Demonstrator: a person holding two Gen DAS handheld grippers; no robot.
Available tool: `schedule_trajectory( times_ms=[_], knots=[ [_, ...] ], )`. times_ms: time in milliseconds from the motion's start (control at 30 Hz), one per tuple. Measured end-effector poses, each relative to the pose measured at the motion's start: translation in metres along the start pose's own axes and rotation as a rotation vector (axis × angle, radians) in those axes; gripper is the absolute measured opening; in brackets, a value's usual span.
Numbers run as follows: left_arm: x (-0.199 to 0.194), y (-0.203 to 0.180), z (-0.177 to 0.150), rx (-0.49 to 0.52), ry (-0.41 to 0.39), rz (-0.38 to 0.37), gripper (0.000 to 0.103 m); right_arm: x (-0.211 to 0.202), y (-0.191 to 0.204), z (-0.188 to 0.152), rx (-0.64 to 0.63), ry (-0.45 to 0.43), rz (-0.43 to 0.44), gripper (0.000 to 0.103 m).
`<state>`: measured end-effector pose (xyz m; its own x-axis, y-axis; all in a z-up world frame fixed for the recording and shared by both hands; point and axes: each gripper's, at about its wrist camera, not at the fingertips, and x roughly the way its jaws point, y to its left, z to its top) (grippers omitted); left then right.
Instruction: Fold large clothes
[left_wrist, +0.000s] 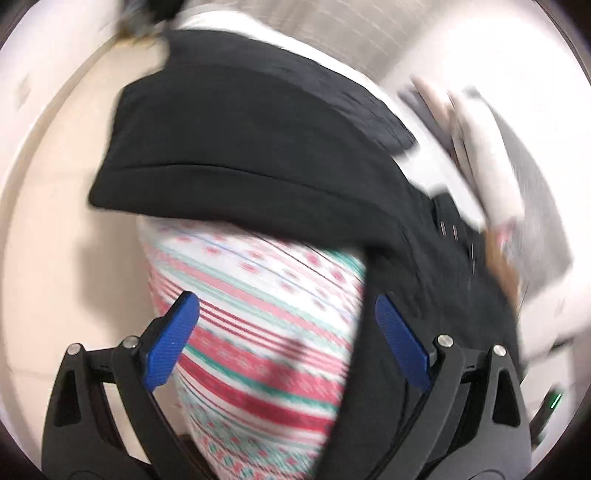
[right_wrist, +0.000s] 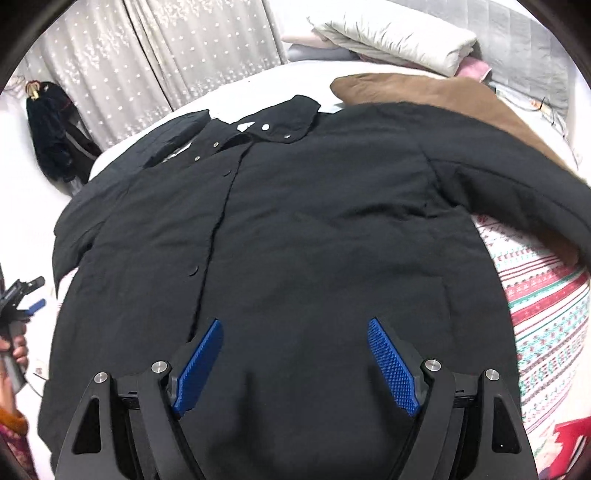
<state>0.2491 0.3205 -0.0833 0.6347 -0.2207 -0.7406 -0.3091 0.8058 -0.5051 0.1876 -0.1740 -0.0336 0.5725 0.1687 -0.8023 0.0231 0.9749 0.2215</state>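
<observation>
- Blue-padded fingers of the right gripper (right_wrist: 295, 365) sit nearest the lens, spread wide apart with nothing between them, hovering low over the lower front of the black coat (right_wrist: 288, 221).
- Left of this claw, at the frame's edge, the left gripper (right_wrist: 31, 295) shows small beside the coat's hem side, held in the person's hand (right_wrist: 16, 350); its blue tips look parted.
- From its own camera the left gripper (left_wrist: 288, 343) is clearly open and empty, above a striped red-and-green cloth (left_wrist: 258, 332), with a black sleeve (left_wrist: 240, 147) lying just ahead of its tips. That view is blurred.
- Straight ahead of the right claw the coat lies face up and nearly flat on the bed (right_wrist: 258, 77), snap placket (right_wrist: 218, 206) running up left of centre to the collar (right_wrist: 280, 118) at the far end.
- Right of the claw, one sleeve (right_wrist: 517, 188) reaches outward over the striped cloth (right_wrist: 546, 314); a brown garment (right_wrist: 443, 92) lies beyond it, touching the coat's shoulder.
- Handling, as a guess: the coat looks padded, soft and fairly heavy, so it will sag and drag instead of holding a crease.
- Good holds seem to be the sleeve cuff or the side seam near the hem, where the layers are thick enough to pinch firmly.
</observation>
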Motion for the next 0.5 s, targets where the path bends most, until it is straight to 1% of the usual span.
schedule_trajectory(
  times_ms=[67,167,233,300,367,400,433,500],
  knots=[
    [0.009,0.03,0.006,-0.112,-0.011,-0.037,0.096,0.002,0.001,-0.001,0.002,0.001,-0.012,0.082],
    [0.023,0.066,0.013,-0.254,-0.034,-0.098,0.096,0.006,0.003,-0.002,-0.005,0.014,-0.025,0.082],
    [0.034,0.087,0.017,-0.35,-0.056,-0.152,0.096,0.011,0.003,-0.002,-0.003,0.028,-0.033,0.082],
    [0.042,0.1,0.019,-0.42,-0.083,-0.19,0.095,0.017,0.004,-0.003,-0.004,0.046,-0.038,0.082],
    [0.052,0.115,0.02,-0.498,-0.117,-0.223,0.089,0.022,0.007,-0.004,-0.009,0.064,-0.032,0.082],
    [0.056,0.123,0.02,-0.534,-0.129,-0.237,0.089,0.024,0.009,-0.005,-0.017,0.073,-0.025,0.082],
    [0.061,0.13,0.02,-0.583,-0.148,-0.268,0.088,0.026,0.011,-0.006,-0.027,0.08,-0.018,0.082],
    [0.063,0.141,0.019,-0.657,-0.186,-0.309,0.083,0.027,0.016,-0.007,-0.052,0.084,-0.013,0.082]
  ],
)
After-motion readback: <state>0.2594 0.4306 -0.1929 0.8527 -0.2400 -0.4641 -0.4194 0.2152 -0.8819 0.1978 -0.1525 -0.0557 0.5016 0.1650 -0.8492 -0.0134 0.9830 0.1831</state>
